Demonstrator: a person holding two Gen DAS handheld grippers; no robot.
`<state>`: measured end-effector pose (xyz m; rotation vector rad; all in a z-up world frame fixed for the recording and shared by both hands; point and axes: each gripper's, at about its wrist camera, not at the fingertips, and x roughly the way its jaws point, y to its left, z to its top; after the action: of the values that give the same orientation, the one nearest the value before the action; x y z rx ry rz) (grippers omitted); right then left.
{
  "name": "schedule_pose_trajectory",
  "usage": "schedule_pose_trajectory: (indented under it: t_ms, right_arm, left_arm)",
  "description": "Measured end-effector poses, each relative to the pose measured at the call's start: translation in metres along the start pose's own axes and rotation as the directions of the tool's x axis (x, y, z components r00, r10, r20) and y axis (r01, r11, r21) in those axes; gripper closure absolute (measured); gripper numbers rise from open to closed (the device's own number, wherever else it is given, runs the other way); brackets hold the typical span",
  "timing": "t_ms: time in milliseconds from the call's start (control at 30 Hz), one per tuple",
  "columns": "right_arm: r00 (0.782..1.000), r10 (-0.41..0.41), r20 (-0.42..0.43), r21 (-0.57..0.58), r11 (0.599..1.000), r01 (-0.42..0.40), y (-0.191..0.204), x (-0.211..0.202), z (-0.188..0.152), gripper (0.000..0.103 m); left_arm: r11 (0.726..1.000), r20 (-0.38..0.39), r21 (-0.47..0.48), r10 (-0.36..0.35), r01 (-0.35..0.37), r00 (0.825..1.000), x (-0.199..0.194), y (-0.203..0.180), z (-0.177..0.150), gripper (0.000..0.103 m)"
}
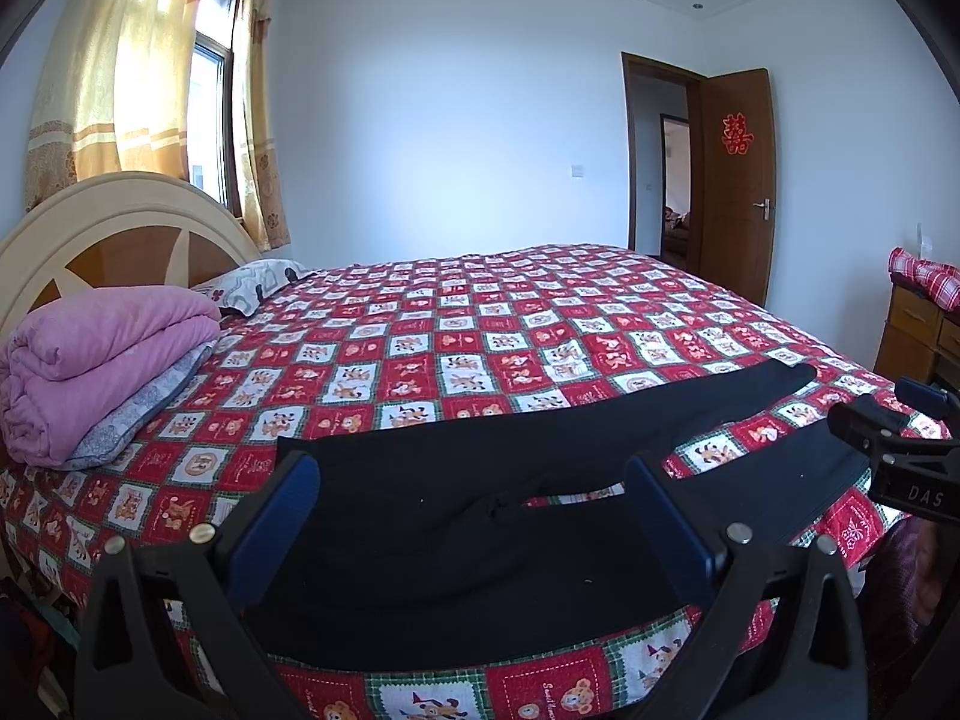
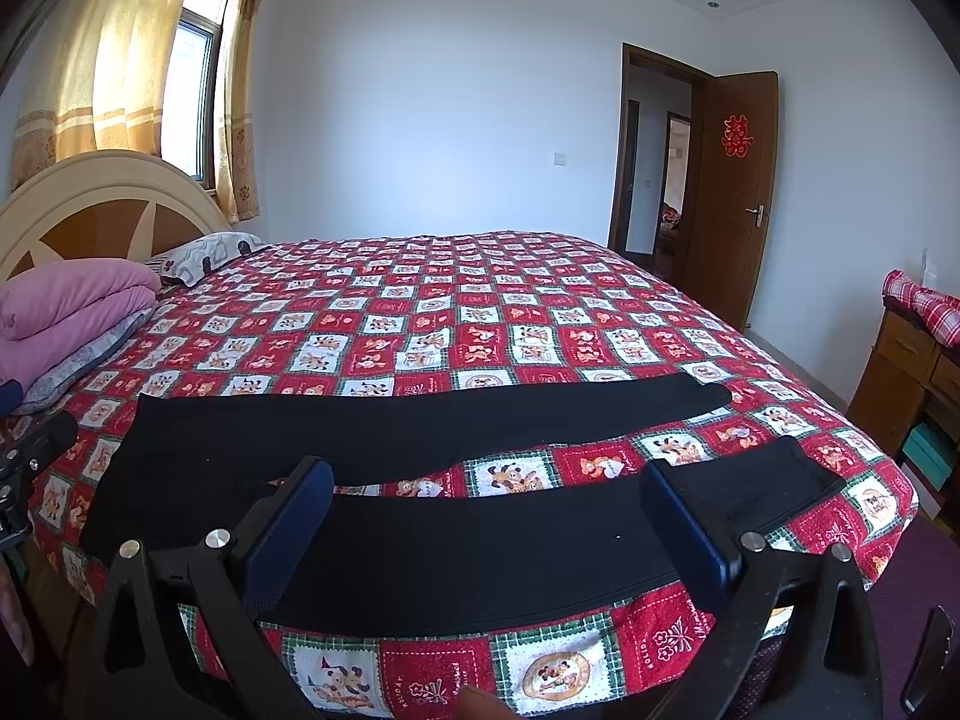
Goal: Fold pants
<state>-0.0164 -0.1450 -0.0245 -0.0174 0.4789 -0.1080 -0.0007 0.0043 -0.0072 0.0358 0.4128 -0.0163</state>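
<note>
Black pants (image 1: 480, 480) lie flat on the red patterned bedspread (image 1: 420, 348) near the bed's front edge, waist to the left, two legs spread apart to the right. My left gripper (image 1: 480, 480) is open and empty, above the waist and crotch part. My right gripper (image 2: 492, 492) is open and empty, above the near leg (image 2: 480, 546); the far leg (image 2: 450, 420) lies behind it. The right gripper also shows at the right edge of the left wrist view (image 1: 894, 444). The left gripper shows at the left edge of the right wrist view (image 2: 24, 450).
A folded pink quilt (image 1: 102, 360) on a grey pillow and another pillow (image 1: 252, 285) sit by the headboard at left. A wooden cabinet (image 2: 906, 372) stands right of the bed. An open door (image 1: 735, 180) is at the back right.
</note>
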Motion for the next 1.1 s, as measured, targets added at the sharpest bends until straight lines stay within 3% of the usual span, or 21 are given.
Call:
schedule_pose_trajectory:
  t_ms: [467, 733, 867, 967, 1100]
  right_arm:
    - [1.000, 0.002, -0.029, -0.015, 1.000, -0.002, 0.003, 0.011, -0.005, 0.001]
    - [0.995, 0.024, -0.093, -0.061, 0.998, -0.030, 0.015, 0.034, -0.020, 0.001]
    - [0.995, 0.017, -0.097, -0.095, 0.995, -0.026, 0.014, 0.047, -0.024, 0.001]
    - [0.993, -0.006, -0.115, -0.110, 0.994, -0.007, 0.006, 0.062, -0.026, 0.001]
    - [0.985, -0.023, -0.171, -0.102, 0.995, 0.006, -0.007, 0.091, -0.031, 0.001]
  left_arm:
    - [1.000, -0.060, -0.011, 0.012, -0.012, 0.998, 0.020, 0.005, -0.015, 0.000]
    - [1.000, -0.146, -0.019, 0.018, -0.021, 0.989, 0.061, 0.015, -0.031, 0.000]
    - [0.995, -0.201, -0.050, 0.073, -0.084, 0.977, 0.100, 0.055, -0.036, 0.000]
    - [0.982, -0.253, -0.098, 0.131, -0.160, 0.958, 0.139, 0.104, -0.034, 0.000]
    - [0.962, -0.314, -0.205, 0.112, -0.182, 0.943, 0.180, 0.151, -0.028, 0.000]
